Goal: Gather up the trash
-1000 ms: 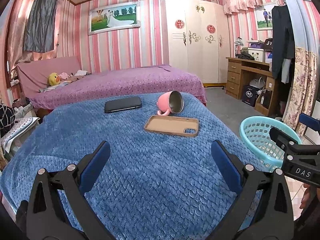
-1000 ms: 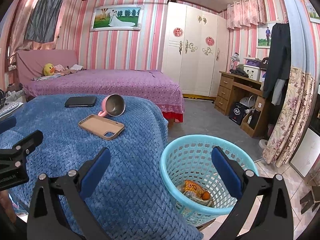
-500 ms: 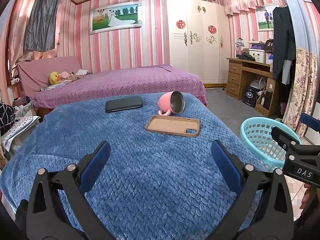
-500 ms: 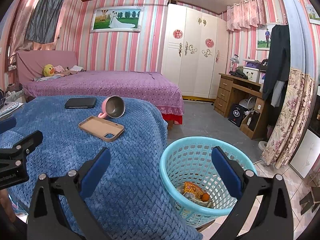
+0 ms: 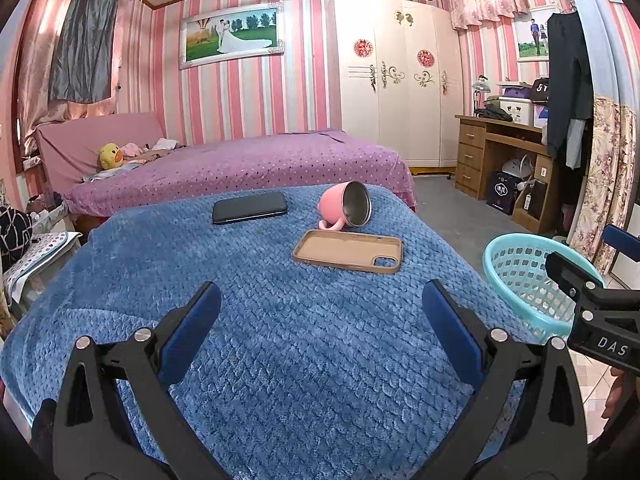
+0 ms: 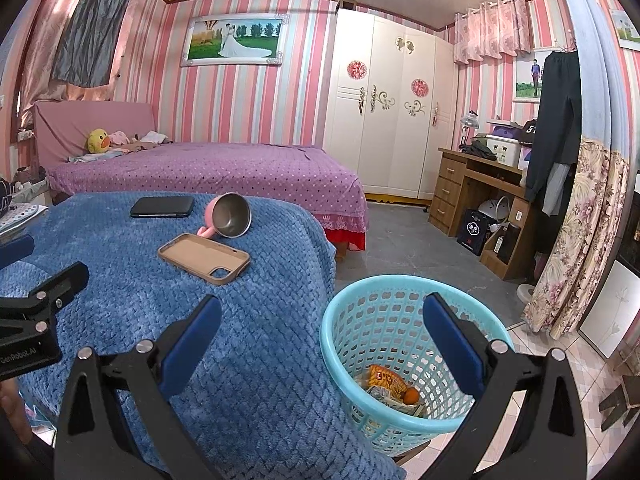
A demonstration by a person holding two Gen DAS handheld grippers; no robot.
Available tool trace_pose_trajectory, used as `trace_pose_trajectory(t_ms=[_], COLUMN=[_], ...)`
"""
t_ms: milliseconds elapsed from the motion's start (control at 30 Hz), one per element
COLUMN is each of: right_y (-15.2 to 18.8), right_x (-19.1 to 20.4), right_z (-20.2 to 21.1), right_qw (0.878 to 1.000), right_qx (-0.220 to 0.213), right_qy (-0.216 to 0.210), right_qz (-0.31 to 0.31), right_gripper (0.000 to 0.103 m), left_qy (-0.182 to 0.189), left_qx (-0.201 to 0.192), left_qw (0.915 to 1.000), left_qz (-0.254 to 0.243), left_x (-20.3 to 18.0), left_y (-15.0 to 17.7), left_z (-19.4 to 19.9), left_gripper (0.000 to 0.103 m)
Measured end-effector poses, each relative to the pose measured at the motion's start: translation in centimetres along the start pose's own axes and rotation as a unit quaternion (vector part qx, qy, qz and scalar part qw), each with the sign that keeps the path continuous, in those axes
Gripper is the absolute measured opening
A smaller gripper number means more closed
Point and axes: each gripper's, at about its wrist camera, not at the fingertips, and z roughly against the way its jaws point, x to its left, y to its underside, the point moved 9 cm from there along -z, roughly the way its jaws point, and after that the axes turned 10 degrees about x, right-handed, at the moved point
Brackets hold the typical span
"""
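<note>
Both tools gape wide and hold nothing: the left tool (image 5: 320, 312) over the blue blanket (image 5: 280, 360), the right tool (image 6: 322, 328) above the trash-filled basket (image 6: 360, 292).

The white letters "DAS" stood on the black body of the right gripper (image 5: 600, 300), seen at the right edge of the left wrist view. On the black body of the left gripper (image 6: 36, 300), at the left edge of the right wrist view, white letters read "GenRobot.AI", the first letter partly cut. Print on a dark bag (image 6: 474, 232) under the desk (image 6: 472, 184) was too small to read.
</note>
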Motion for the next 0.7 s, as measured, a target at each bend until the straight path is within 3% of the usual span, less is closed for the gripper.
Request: trace_pose_trajectory(t_ms=[700], right_y=[-0.09], right_x=[-0.04], right_z=[0.09], right_qw=[1.0], right_qx=[-0.001], right_qy=[0.0], right_qz=[0.001], right_gripper=[0.098], left_qy=[-0.001], left_qx=[0.0], left_qw=[1.0], left_qz=[0.0], left_x=[0.03], left_y=[0.02], left_z=[-0.01], left_gripper=[0.097])
